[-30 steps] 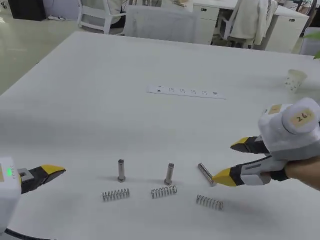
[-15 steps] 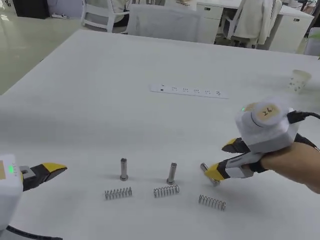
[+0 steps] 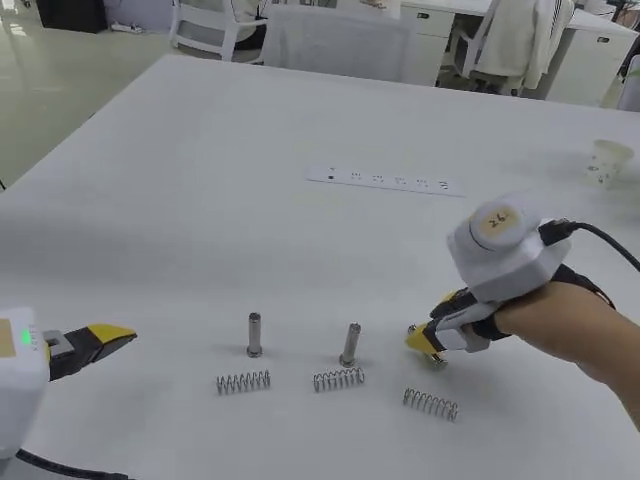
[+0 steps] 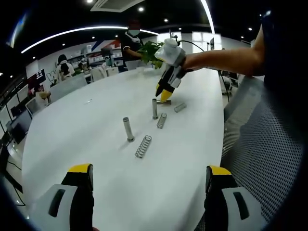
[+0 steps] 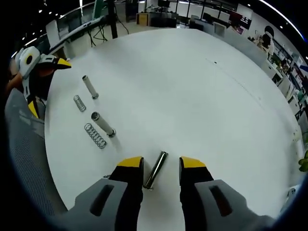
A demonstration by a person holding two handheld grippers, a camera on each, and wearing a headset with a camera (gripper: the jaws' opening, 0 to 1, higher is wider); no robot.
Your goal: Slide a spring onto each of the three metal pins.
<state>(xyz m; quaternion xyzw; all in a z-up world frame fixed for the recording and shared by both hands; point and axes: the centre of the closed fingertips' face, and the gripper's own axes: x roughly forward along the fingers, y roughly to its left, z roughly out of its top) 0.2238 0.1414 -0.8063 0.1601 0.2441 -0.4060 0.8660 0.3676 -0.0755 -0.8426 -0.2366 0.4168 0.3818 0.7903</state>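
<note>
At the table's (image 3: 300, 230) near edge, the right gripper (image 5: 161, 163) is set over the fallen pin (image 5: 156, 170), fingers narrowly parted either side of it; a gap shows on one side and no clamping can be confirmed. From the head view that pin is mostly hidden behind the fingers. Left pin (image 3: 254, 334) and middle pin (image 3: 351, 344) are upright and bare, with the left spring (image 3: 243, 382), middle spring (image 3: 339, 379) and right spring (image 3: 431, 404) lying loose nearby. The left gripper (image 4: 150, 169) is held wide open and empty, partly cut off.

My right tool (image 3: 428, 338) is white with a round tan label (image 3: 497, 222), yellow-tipped jaws and a black cable (image 3: 600, 245). My left tool (image 3: 108, 338) shows a green light (image 3: 26, 338).
</note>
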